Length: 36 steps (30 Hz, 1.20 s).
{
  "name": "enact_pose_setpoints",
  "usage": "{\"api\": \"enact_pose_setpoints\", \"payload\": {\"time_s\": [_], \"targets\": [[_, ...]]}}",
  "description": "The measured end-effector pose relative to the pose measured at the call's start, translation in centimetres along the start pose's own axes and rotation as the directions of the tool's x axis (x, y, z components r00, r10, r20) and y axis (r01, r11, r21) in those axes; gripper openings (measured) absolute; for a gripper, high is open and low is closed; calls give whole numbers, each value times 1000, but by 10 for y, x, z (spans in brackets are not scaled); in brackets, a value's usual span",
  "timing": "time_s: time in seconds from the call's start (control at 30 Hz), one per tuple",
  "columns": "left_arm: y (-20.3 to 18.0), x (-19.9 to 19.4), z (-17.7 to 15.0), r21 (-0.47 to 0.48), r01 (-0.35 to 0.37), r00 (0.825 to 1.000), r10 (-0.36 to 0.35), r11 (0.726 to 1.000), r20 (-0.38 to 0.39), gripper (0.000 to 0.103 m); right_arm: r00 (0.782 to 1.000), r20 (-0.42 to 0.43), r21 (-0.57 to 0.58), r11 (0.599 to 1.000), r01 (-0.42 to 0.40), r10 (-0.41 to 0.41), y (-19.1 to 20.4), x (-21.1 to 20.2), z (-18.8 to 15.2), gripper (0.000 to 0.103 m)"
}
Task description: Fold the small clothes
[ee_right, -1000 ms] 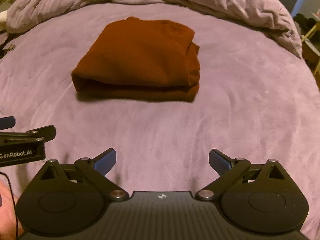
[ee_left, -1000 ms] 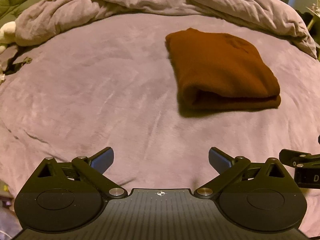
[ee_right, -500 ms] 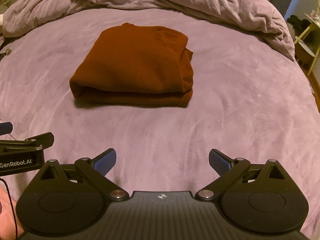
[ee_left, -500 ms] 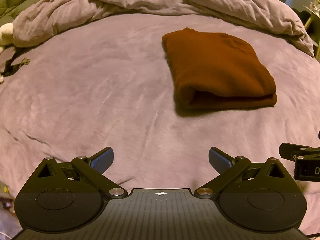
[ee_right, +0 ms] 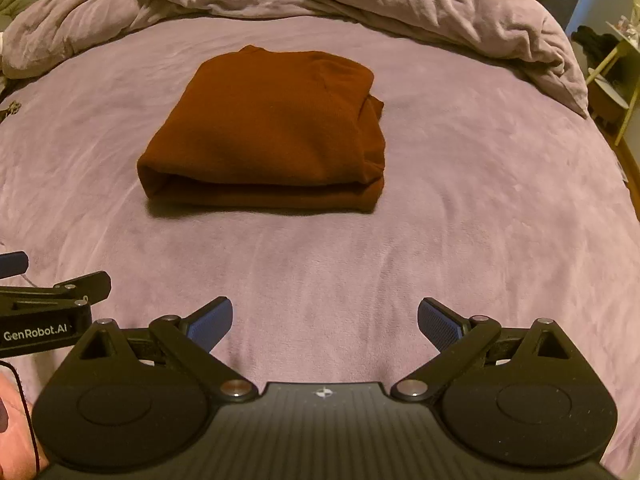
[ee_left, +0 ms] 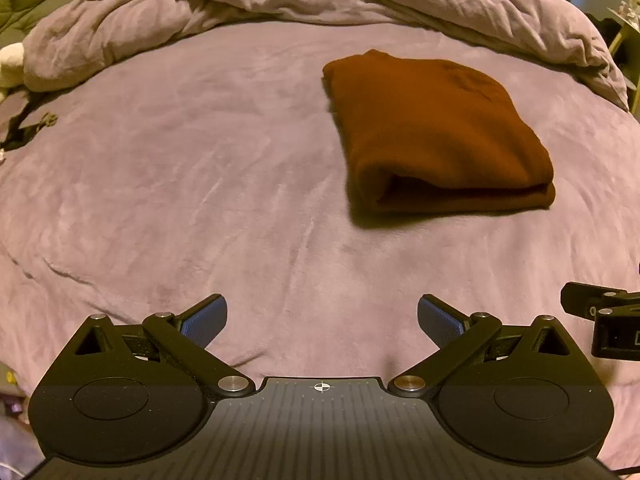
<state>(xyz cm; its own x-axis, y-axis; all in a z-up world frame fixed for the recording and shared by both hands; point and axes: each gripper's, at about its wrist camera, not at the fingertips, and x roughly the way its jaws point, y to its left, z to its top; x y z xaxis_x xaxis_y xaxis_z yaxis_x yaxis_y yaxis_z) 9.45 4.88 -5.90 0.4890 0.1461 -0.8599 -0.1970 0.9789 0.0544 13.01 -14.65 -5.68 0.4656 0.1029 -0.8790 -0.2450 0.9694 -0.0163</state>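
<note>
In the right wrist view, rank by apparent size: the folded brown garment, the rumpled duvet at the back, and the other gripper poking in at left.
1. Rumpled duvet, widest though farthest.
2. Folded brown garment.
3. Left gripper, cut off by the frame edge, so its full size is unsure.

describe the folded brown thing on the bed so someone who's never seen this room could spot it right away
Start with the wide bed under a smooth lilac cover, a rumpled lilac duvet heaped along its far edge. On the flat part before that heap lies the folded garment. It is the only rust-brown thing there, a thick squared bundle.
</note>
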Motion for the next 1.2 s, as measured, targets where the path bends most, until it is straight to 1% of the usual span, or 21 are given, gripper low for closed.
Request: {"api": "enact_pose_setpoints", "payload": {"time_s": [1.2], "targets": [[-3, 3, -1, 12, -2, 1000, 2, 1000, -6, 103, 1000, 4, 7, 1000, -7, 7, -2, -1, -2, 99]]}}
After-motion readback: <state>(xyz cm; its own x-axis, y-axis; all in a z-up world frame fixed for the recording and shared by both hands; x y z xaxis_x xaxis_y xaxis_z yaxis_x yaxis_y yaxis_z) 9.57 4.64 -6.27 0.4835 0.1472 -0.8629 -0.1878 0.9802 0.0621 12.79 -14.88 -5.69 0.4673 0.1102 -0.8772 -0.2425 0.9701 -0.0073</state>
